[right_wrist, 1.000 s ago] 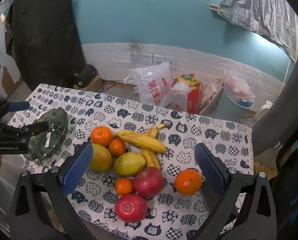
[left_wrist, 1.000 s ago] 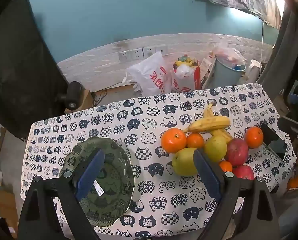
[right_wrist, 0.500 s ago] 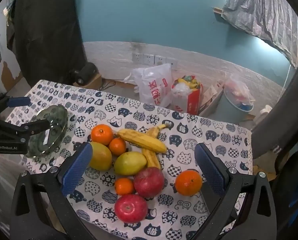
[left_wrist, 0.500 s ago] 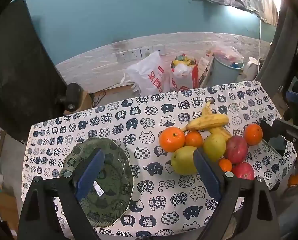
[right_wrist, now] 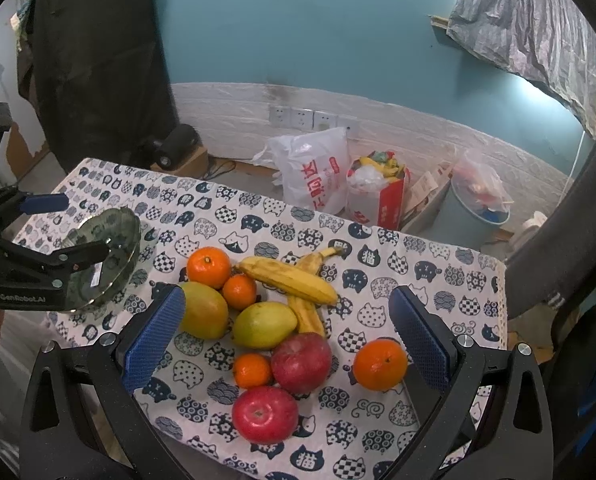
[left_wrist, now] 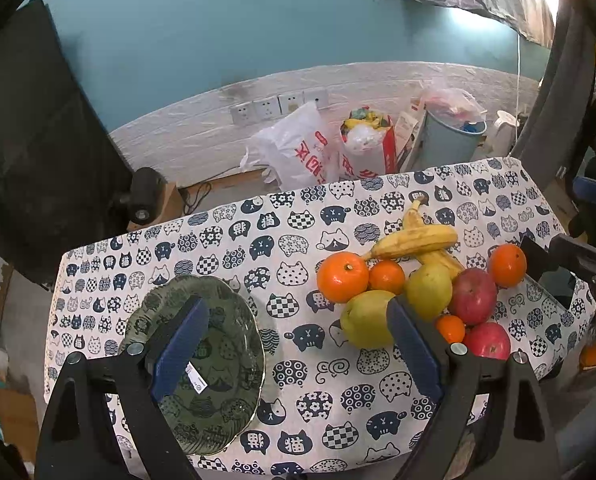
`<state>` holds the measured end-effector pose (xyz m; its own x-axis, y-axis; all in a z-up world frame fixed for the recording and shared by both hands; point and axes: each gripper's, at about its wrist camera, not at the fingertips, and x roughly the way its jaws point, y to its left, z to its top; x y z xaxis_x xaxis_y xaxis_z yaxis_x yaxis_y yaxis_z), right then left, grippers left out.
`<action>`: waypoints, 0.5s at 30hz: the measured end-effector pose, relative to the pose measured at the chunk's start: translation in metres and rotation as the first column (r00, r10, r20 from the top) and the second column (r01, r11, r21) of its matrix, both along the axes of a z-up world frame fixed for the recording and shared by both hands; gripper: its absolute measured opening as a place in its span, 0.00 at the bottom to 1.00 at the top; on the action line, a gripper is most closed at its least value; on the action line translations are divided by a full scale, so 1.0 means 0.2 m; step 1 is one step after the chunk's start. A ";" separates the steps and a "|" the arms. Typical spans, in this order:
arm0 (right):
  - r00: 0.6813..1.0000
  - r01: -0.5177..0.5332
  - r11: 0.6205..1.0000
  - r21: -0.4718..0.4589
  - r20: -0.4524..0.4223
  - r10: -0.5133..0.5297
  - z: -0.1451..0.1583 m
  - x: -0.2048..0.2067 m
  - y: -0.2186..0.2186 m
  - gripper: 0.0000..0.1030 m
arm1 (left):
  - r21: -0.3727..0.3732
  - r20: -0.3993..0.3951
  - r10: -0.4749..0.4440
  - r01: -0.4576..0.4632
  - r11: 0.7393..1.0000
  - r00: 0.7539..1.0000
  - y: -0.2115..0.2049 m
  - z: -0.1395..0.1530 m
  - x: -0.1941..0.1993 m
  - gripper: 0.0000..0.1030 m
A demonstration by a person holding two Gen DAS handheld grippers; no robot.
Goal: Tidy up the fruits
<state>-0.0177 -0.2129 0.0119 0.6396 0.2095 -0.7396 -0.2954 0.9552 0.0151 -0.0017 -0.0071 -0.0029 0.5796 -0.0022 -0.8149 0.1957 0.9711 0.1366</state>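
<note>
Teal-walled room; worktop (left_wrist: 305, 392) under a cat-print cloth. Fruits lie clustered right of centre: bananas (right_wrist: 290, 278), oranges (right_wrist: 209, 266), mangoes (right_wrist: 264, 325) and apples (right_wrist: 265, 414), none yet on the green plate (left_wrist: 222, 364) at left. Left tool (left_wrist: 294, 350) and right tool (right_wrist: 286, 338) both hover released, holding nothing. Judged step: first pick; the right tool would need to descend and straddle one fruit.

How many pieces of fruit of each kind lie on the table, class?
Oranges: 4
Apples: 2
Yellow-green fruits (mangoes or pears, hard to tell): 2
Bananas: 2
Total: 10
</note>
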 end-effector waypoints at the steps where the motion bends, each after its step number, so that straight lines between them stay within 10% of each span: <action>1: 1.000 0.002 1.000 -0.003 -0.001 -0.002 0.00 0.00 0.00 0.97 | 0.000 -0.003 0.000 0.000 1.000 1.000 0.00 0.00 0.00 0.89; 15: 1.000 0.016 1.000 0.000 -0.012 -0.016 -0.01 0.00 -0.02 0.97 | 0.000 -0.013 -0.011 0.011 1.000 1.000 -0.02 -0.01 0.00 0.89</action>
<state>-0.0171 -0.2178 0.0102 0.6336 0.1995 -0.7475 -0.2802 0.9598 0.0186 -0.0026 -0.0119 -0.0056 0.5690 -0.0090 -0.8223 0.2086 0.9688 0.1337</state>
